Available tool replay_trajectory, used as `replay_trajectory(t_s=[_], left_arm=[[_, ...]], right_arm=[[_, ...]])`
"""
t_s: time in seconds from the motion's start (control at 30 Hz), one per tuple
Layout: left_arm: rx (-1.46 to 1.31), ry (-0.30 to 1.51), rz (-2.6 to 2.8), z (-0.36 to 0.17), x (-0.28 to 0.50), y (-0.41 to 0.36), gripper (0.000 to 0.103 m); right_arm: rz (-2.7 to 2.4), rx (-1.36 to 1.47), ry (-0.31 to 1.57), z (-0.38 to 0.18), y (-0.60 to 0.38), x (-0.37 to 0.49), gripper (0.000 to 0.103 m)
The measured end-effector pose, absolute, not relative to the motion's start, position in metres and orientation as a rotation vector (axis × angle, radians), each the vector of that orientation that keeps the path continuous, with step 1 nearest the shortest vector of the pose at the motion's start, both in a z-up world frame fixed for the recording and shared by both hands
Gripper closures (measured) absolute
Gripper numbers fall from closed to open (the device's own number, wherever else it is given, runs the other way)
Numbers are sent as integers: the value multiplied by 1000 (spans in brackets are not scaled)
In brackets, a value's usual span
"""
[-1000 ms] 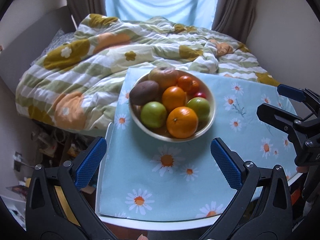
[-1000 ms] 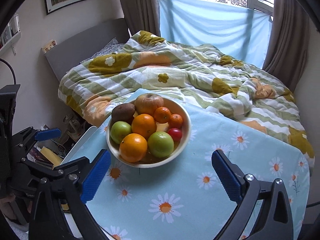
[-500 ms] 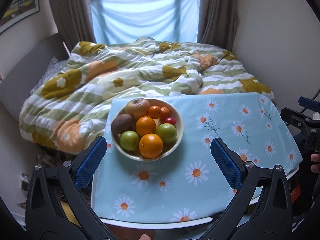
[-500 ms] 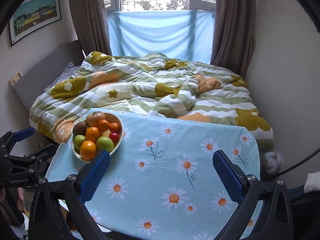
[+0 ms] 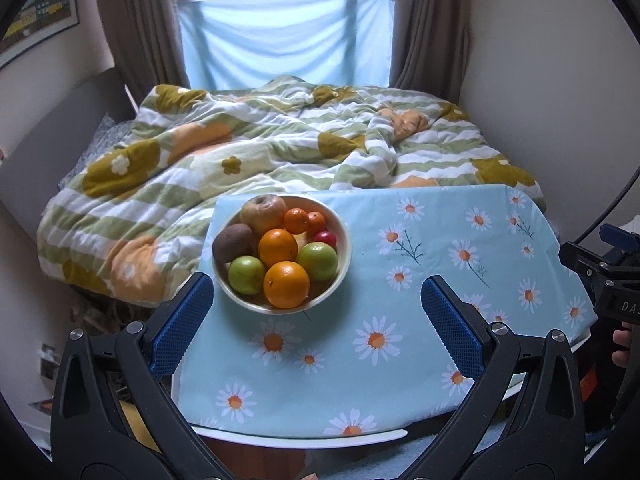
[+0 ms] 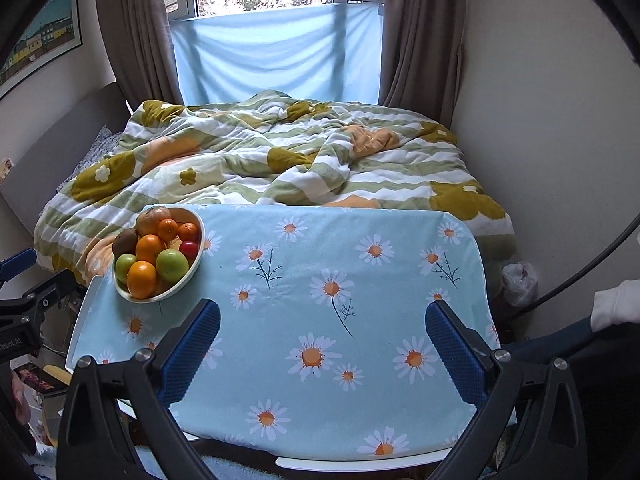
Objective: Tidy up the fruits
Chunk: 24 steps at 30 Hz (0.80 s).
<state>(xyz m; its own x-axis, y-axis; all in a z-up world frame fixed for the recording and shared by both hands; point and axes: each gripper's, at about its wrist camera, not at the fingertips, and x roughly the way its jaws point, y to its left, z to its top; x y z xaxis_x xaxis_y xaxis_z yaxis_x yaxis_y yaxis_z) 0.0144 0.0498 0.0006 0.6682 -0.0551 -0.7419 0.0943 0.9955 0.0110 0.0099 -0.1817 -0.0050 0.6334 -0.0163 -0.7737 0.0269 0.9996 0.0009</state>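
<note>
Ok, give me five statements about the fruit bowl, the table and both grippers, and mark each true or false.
1. The bowl sits on the daisy tablecloth. True.
2. The left gripper is shut on an orange. False: it is open and holds nothing.
3. The bowl holds two green apples. True.
4. The right gripper hangs directly over the bowl. False: in the right wrist view the bowl lies off to its left, and bare cloth shows between the open fingers.
5. A banana lies on the cloth beside the bowl. False: no fruit is outside the bowl.
</note>
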Motion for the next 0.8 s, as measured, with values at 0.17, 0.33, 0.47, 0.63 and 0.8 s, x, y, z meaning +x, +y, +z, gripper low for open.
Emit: replay_trajectory(t_s=[0.17, 0.33, 0.47, 0.63, 0.8], left_arm=[[46, 827, -78, 3, 13, 50, 0], [43, 817, -73, 6, 12, 51, 0], [42, 813, -70, 7, 12, 51, 0], [42, 801, -63, 9, 12, 53, 0], [44, 789, -61, 10, 14, 55, 0]], right_arm=[[-38, 22, 875, -3, -186, 7, 1], [-35, 23, 874, -3, -187, 7, 1], [-30, 19, 873, -3, -182, 7, 1], [-32, 20, 873, -3, -180, 7, 1], [-34, 20, 873, -2, -180, 7, 1]])
